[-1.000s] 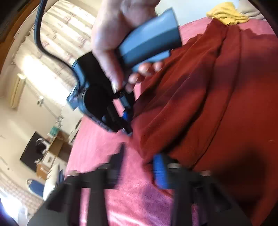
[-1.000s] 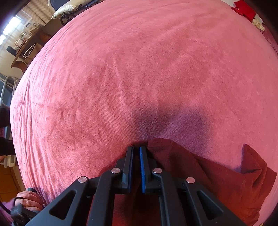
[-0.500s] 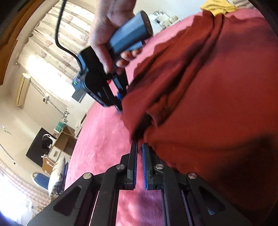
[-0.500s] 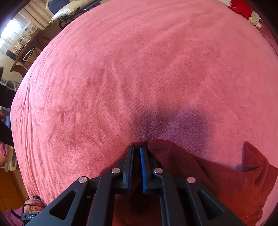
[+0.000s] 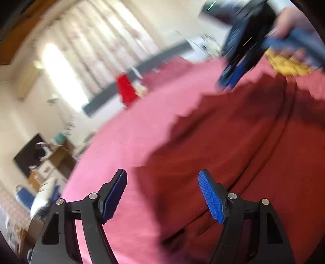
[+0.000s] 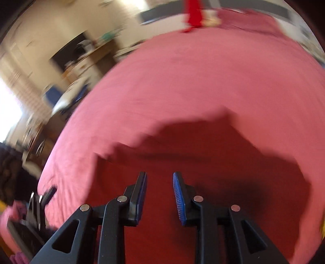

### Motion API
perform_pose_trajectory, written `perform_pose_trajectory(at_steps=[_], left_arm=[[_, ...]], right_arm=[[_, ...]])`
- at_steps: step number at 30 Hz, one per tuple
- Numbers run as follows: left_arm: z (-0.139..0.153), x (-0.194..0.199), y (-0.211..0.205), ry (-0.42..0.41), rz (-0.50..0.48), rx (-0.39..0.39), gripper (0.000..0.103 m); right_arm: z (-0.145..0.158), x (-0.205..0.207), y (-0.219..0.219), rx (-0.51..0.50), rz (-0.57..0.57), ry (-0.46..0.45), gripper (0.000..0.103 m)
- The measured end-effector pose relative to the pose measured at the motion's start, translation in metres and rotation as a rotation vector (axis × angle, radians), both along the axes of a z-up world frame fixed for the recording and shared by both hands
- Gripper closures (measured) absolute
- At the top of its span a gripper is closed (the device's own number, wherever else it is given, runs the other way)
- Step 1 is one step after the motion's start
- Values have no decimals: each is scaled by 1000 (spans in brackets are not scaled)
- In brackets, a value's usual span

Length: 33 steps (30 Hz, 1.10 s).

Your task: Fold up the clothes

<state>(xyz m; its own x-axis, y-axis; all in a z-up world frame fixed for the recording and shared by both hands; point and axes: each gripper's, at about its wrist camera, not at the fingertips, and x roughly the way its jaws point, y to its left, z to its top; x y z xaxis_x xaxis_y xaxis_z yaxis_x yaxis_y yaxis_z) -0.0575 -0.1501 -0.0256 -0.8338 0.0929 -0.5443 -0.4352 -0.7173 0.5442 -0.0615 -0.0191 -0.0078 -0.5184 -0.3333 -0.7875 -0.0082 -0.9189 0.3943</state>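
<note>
A dark red garment (image 5: 233, 142) lies spread on the pink bed cover (image 5: 126, 142). My left gripper (image 5: 162, 195) is open and empty, just above the garment's near edge. My right gripper (image 6: 159, 195) is open and empty above the same garment (image 6: 213, 162). In the left wrist view the right gripper (image 5: 235, 75) shows blurred at the upper right, held in a hand above the garment's far edge. Both views are motion-blurred.
A yellow cloth (image 5: 288, 65) lies on the bed beyond the garment. A bright red item (image 5: 126, 91) sits at the bed's far edge, also in the right wrist view (image 6: 193, 16). Furniture and a blue chair (image 5: 24, 195) stand left of the bed.
Both grippers have opened and let go of the garment, which now lies on the bed. Both have lifted and tilted up, so the room shows. The right gripper moved far right.
</note>
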Motion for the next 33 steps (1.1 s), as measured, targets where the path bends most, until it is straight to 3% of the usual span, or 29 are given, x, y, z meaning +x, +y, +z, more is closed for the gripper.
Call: perform_pose_trajectory(at_steps=[2,5,8,10,12,14,17,19,21,22,23,24,28,30,31,32,33], left_arm=[[-13,-11,-10,-43,53,46,25],[-3,-10,-30,-102,176,151,21],[8,3,-52,-140,229,273,21],[18,10,-64,-121,264,331,21],[35,11,-65,-49,315,379,21],[48,-2,-58,-20,297,413,21],[49,-20,-25,-31,228,410,21],[28,-37,-7,-78,220,314,21],[3,-54,3,-121,251,194,19],[-6,-60,-4,-142,268,190,18],[-7,-63,-17,-153,302,238,15],[-6,-65,-31,-160,342,295,11],[-7,-67,-78,-233,419,495,7],[-2,-63,-94,-266,446,578,7],[4,-58,-97,-244,454,600,7],[10,-52,-99,-218,459,624,7],[16,-47,-101,-191,464,647,7]], right_arm=[[-17,25,30,-19,-69,-37,77],[-42,65,65,52,-184,-66,76],[-46,96,103,41,-281,-18,74],[-48,106,105,9,-288,34,74],[-43,105,97,-34,-264,83,74],[-44,94,79,-72,-218,126,74],[-54,65,44,-121,-125,171,74],[-69,47,19,-136,-45,172,74],[-82,30,8,-76,17,122,77],[-90,22,8,-33,38,95,80],[-96,16,15,-7,45,84,97],[-98,15,26,-8,29,91,103],[-96,31,90,-65,-209,115,103],[-88,41,98,-41,-246,127,97],[-79,47,93,2,-245,149,94],[-69,54,86,18,-238,180,82],[-62,58,78,24,-216,203,79]])
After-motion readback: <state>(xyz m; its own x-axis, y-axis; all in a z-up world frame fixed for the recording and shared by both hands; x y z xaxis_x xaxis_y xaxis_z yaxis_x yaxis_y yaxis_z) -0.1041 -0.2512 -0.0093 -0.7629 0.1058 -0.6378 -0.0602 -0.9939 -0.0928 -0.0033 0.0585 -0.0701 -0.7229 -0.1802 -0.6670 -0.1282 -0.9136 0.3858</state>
